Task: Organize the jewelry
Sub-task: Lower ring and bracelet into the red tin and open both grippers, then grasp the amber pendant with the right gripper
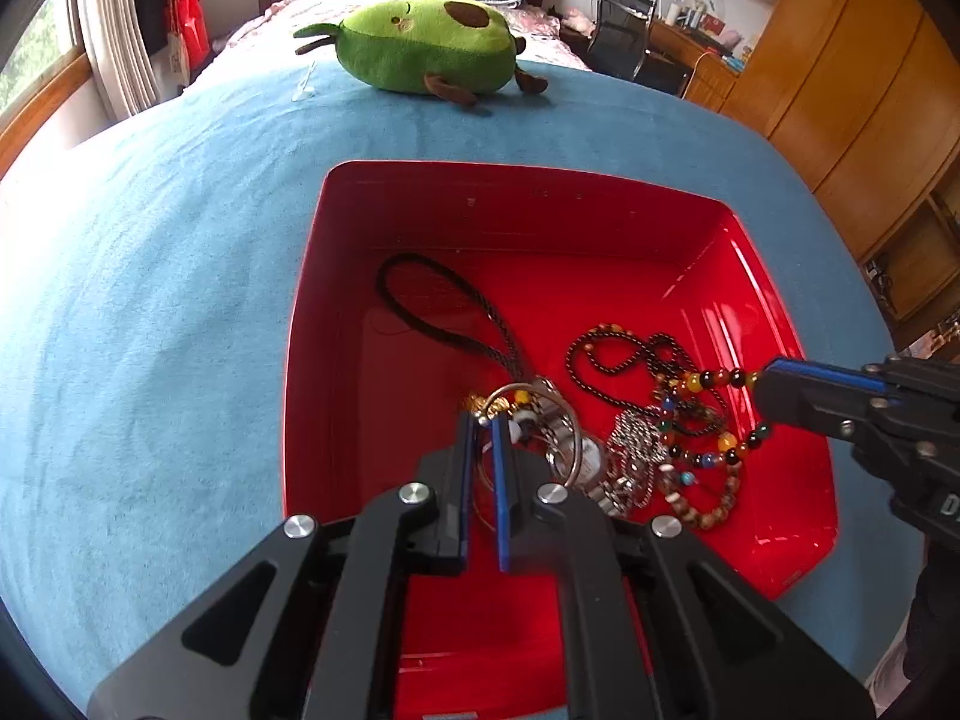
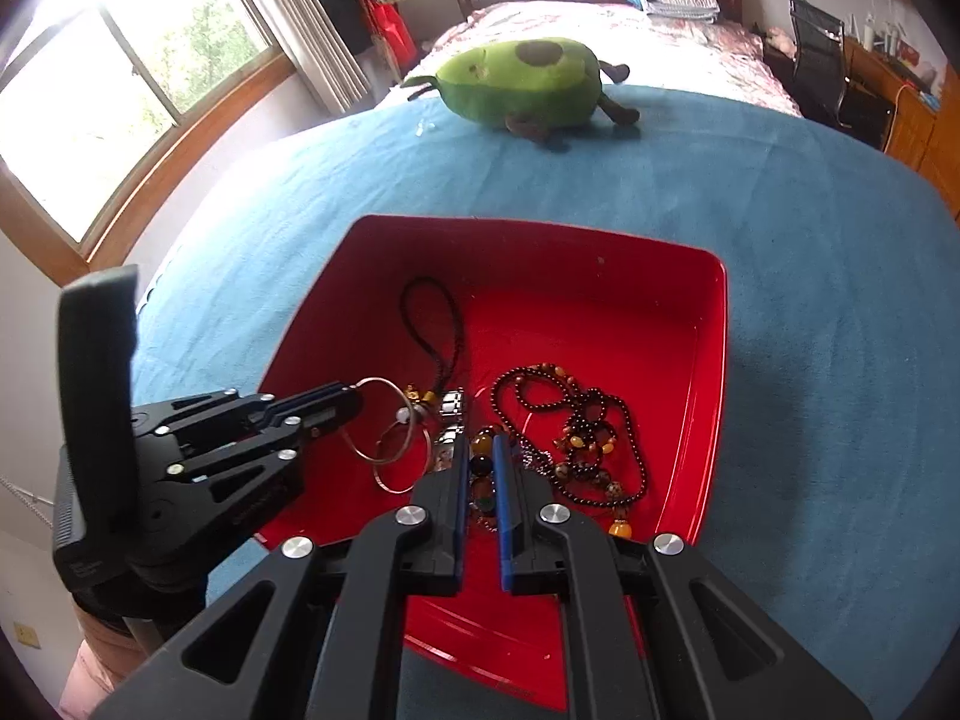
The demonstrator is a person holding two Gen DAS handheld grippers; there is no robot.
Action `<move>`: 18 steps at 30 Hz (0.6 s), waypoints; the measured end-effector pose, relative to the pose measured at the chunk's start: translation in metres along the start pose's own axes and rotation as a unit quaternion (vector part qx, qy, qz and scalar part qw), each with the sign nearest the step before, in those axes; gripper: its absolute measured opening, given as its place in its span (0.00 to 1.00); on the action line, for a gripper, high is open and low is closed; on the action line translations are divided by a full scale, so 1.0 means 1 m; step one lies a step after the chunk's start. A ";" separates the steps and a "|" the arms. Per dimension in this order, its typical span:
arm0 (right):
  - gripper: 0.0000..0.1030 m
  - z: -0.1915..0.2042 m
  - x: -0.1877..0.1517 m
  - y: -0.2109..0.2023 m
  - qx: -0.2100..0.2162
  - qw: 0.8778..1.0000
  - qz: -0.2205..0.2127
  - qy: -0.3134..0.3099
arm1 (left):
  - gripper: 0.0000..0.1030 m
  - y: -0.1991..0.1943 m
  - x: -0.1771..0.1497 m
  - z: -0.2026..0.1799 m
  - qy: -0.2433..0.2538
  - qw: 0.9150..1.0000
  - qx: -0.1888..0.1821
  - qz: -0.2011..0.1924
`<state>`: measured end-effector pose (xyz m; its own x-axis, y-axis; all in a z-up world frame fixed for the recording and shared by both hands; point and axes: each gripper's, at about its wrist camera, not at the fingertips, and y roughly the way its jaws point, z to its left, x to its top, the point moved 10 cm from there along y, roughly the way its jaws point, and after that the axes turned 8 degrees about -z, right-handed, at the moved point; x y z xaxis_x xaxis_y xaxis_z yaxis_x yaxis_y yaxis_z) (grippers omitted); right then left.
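Jewelry [image 1: 654,420] heaped near-right in red tray [image 1: 420,192] | my left gripper [image 1: 483,426] pinches wire ring [image 2: 390,420], right gripper [image 2: 480,450] pinches multicoloured bead strand [image 1: 720,381] | step: untangling | next: pull apart gently, snags likely

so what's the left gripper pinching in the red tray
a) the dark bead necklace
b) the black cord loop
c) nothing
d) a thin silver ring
d, the left gripper has its tips closed on a thin silver ring over the red tray, while the black cord loop lies apart.
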<state>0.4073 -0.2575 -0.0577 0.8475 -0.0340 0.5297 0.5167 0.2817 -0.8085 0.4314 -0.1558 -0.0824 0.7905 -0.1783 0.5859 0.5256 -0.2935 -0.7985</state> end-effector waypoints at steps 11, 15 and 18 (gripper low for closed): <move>0.23 0.006 -0.003 -0.105 -0.005 0.994 -0.104 -0.020 | 0.24 -0.097 0.007 0.005 0.004 0.997 -0.001 -0.074; 0.24 0.019 -0.049 -0.141 0.011 0.994 -0.109 -0.026 | 0.32 -0.151 -0.028 0.013 0.007 0.995 0.016 -0.099; 0.24 0.028 -0.096 -0.140 0.025 0.996 -0.085 -0.024 | 0.32 -0.164 -0.067 0.018 0.011 0.996 0.023 -0.088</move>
<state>0.2500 -0.2673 0.0121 0.7404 -0.0400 0.6710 0.6450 0.3234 -0.6924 0.2976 -0.0788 0.0069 0.6782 -0.1496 0.7195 0.6691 -0.2792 -0.6888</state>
